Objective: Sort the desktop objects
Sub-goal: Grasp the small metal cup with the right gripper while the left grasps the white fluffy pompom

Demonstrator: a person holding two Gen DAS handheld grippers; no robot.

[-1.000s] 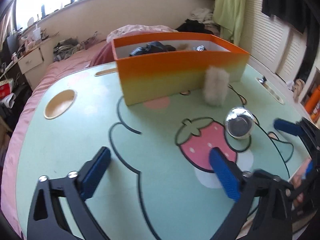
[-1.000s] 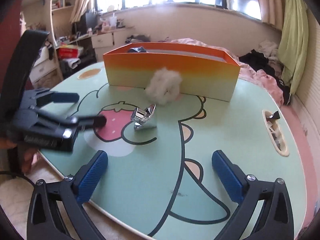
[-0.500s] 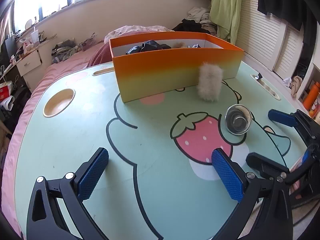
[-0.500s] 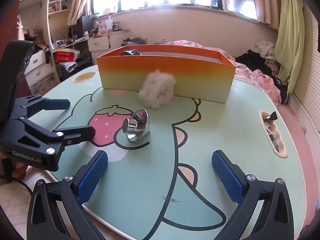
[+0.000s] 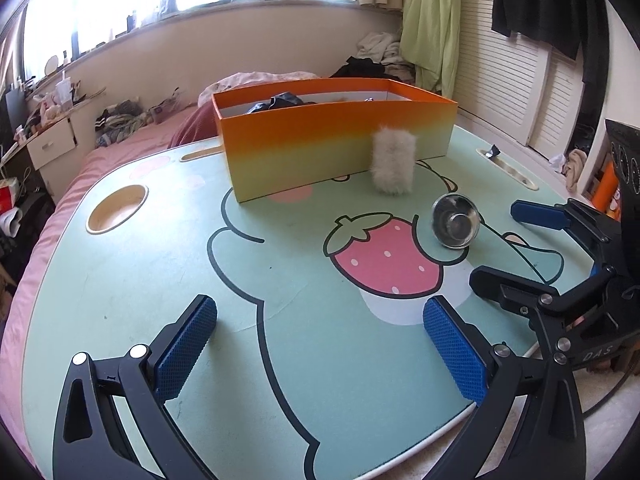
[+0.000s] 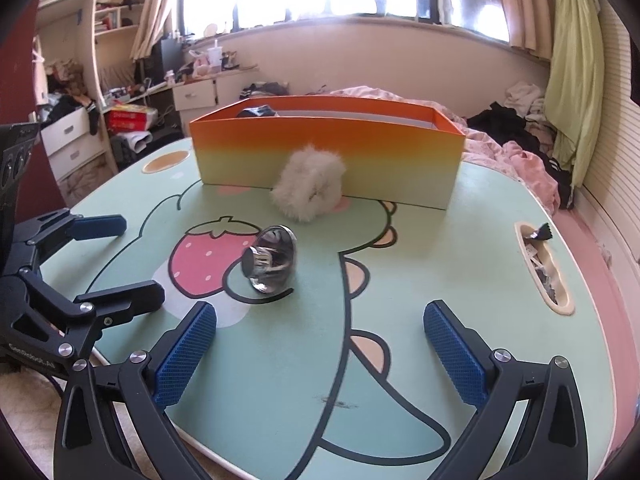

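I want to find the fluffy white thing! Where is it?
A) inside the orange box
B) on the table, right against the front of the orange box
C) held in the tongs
B: the fluffy white thing sits on the table against the orange box front wall.

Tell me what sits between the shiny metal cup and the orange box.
The fluffy white scrunchie stands between the metal cup and the orange box, resting against the box's front wall. The right wrist view shows it best.
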